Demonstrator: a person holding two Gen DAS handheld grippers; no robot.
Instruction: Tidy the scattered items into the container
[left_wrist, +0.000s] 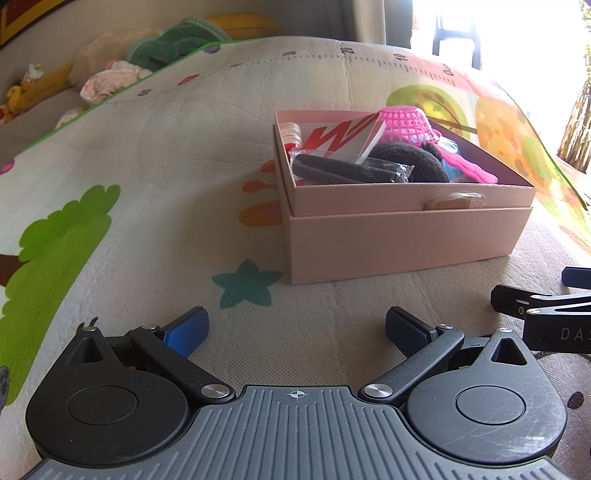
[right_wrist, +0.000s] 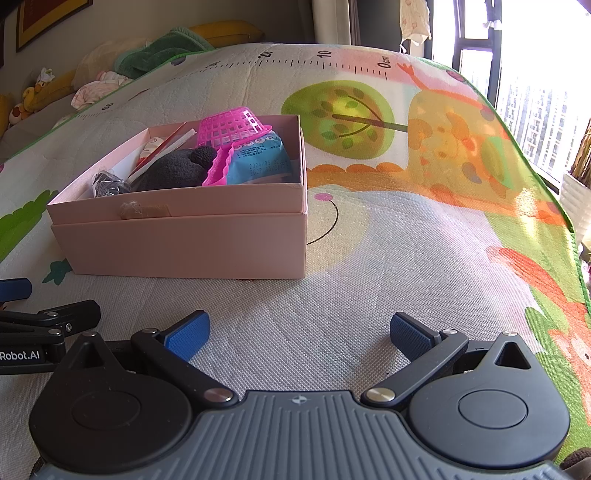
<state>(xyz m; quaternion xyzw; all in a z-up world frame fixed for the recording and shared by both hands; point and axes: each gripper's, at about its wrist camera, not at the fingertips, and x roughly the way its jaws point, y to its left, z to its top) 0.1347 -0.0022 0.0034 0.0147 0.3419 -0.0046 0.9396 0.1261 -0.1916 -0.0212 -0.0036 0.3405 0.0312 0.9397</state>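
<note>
Apparently complete: pink box (right_wrist: 177, 236) on the play mat (right_wrist: 369, 258), holding pink basket (right_wrist: 232, 123), blue packet (right_wrist: 258, 162), dark plush (right_wrist: 173, 170), red-and-white booklet (left_wrist: 343, 138), black wrapped item (left_wrist: 347, 168). No loose item visible on the mat nearby. Advice: scan the mat edges before finishing. Left tool (left_wrist: 297, 328): spread wide, empty. Right tool (right_wrist: 299, 332): spread wide, empty, over bare mat.
</note>
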